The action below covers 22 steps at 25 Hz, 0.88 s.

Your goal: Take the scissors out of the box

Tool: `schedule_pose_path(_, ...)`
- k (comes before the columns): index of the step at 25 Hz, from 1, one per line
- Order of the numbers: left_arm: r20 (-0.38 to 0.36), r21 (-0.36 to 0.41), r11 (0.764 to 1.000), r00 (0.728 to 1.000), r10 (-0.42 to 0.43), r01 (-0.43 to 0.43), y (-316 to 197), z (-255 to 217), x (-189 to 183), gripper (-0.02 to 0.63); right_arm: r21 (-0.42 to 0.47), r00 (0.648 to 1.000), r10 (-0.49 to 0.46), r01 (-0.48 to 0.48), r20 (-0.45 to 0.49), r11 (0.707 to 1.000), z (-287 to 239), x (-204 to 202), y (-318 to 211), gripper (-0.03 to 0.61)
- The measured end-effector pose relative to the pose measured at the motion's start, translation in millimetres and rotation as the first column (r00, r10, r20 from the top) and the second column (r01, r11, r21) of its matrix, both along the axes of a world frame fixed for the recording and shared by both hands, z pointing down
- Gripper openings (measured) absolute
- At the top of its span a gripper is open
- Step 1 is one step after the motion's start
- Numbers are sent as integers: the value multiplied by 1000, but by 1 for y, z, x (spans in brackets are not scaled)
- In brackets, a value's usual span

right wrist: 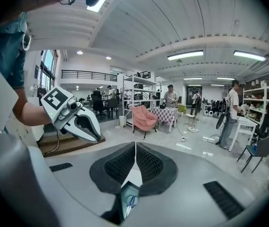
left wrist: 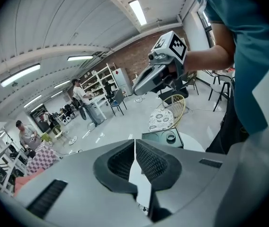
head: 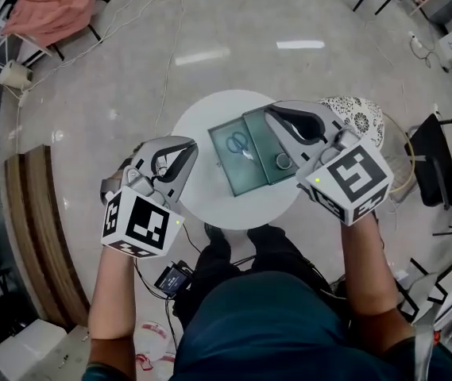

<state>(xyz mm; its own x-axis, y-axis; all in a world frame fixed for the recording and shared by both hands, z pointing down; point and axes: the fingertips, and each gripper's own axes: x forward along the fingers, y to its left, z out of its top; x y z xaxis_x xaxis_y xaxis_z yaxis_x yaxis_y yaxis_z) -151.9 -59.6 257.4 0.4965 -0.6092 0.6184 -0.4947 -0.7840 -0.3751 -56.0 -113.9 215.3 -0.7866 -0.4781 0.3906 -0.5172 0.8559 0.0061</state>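
Closest in, below the head camera, is the person's teal shirt [head: 281, 324], with both forearms reaching out over a round white worktop [head: 202, 189]. On it sits a shallow, glassy teal box [head: 237, 179] in two halves side by side. The scissors [head: 239, 144] lie flat in the left half, blue handles on the far side and blades pointing near and right. A small round thing [head: 283, 162], which I cannot identify, lies in the right half.

The left tongs [head: 184, 151] hang over the left edge of the worktop, beside the box and apart from it, and are pressed together with nothing between them. The right tongs [head: 277, 117] are over the right half of the box, also pressed together on nothing. Their own view shows the scissors [right wrist: 131, 201] below, through the gap under the jaws.

This looks like the approach, with the scissors untouched. The next move calls for spreading one pair of tongs, probably the right, lowering it into the left half and pinching the scissors.

No brand or writing is readable. There are only the square black-and-white markers on the left cube [head: 141, 222] and the right cube [head: 354, 175].
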Motion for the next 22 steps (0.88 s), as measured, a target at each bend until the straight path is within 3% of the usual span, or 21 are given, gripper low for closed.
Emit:
schedule_pose_path(10,60,-102,988,991,122,-116,-31,66,23,21,-52,999,39,-39,0,998,46,16,-30,38)
schedule_pose_path(22,125,-214,951,959,254,-224,-51,147,54,23,-115,996,91,-91,-5,989,107,45,-49,38)
